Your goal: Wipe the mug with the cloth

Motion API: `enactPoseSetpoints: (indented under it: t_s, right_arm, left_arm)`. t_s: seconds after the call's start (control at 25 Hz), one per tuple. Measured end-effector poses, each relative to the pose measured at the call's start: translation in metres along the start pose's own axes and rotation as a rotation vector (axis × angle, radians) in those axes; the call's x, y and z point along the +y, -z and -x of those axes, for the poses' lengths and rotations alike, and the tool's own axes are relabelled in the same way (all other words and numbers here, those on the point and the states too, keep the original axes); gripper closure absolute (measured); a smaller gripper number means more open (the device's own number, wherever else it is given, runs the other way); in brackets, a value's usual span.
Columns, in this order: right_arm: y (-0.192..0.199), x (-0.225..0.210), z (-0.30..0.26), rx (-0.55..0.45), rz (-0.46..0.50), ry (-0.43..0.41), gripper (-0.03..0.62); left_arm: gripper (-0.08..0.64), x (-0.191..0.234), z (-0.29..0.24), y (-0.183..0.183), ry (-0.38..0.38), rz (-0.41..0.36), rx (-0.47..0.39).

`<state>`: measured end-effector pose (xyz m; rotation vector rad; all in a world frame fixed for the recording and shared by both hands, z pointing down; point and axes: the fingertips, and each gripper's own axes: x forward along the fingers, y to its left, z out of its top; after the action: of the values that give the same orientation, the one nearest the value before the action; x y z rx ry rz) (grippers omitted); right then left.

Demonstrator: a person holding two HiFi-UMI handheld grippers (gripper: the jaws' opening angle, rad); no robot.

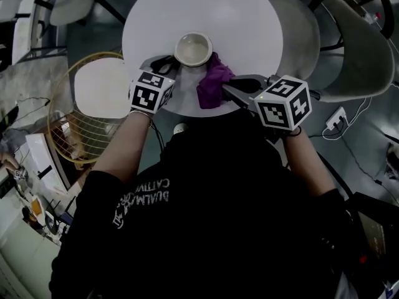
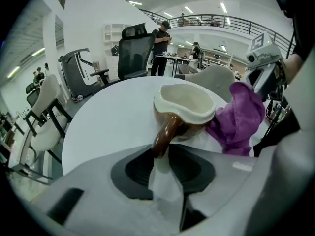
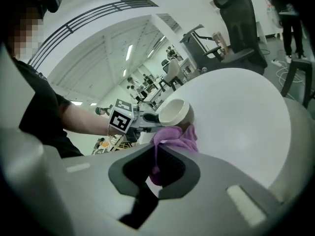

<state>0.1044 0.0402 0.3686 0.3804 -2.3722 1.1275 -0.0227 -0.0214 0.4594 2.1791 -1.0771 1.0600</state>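
- While the mug [image 1: 193, 48] is seen at the near edge of the round white counter [image 1: 212, 5], its brown handle [image 2: 165, 132] is clamped between the pads of the left tongs [image 2: 165, 161].
- The mug is shown cream inside and brown outside, with its mouth turned upward; whether its base rests on the counter cannot be told.
- The purple cloth [image 1: 214, 83] is bunched against the mug's wall, on the side away from the handle, and is touching it.
- The right tongs [image 3: 156, 168] are clenched on the cloth: a fold of it is pinched between the pads, and the rest is bunched between the pads and the mug.
- In the head view, the left tongs are placed just left of the mug and toward the person, with the handle at their tips.
- The right tongs are placed right of the mug, just beyond the cloth, and are pointed toward the mug.
- From the right gripper view, the left tongs' marker cube is seen just left of the mug.
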Motion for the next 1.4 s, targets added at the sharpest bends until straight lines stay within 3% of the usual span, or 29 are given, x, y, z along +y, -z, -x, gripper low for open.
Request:
enactPoseSetpoints:
  t_s: [0.24, 0.52, 0.68, 0.92, 1.12, 1.4]
  right_arm:
    - [-0.002, 0.001, -0.006, -0.024, -0.068, 0.053, 0.571]
    - [-0.008, 0.010, -0.005, -0.019, -0.035, 0.098, 0.571]
    - [-0.016, 0.012, -0.001, -0.039, -0.030, 0.121, 0.571]
    - [-0.031, 0.019, 0.002, -0.095, -0.032, 0.155, 0.571]
    - [-0.043, 0.035, 0.005, -0.146, -0.017, 0.188, 0.571]
    - [-0.065, 0.069, 0.013, -0.276, -0.026, 0.205, 0.571]
  left_arm:
    - [0.355, -0.006, 0.002, -0.003, 0.044, 0.034, -0.048]
    - [0.334, 0.001, 0.023, -0.011, 0.003, 0.029, -0.119]
    - [0.364, 0.006, 0.040, -0.020, -0.026, 0.039, -0.195]
    - [0.396, 0.005, 0.065, -0.038, -0.005, 0.087, -0.296]
    - [0.446, 0.000, 0.102, -0.058, 0.045, 0.172, -0.414]
    - [0.482, -0.023, 0.161, -0.076, 0.170, 0.184, -0.538]
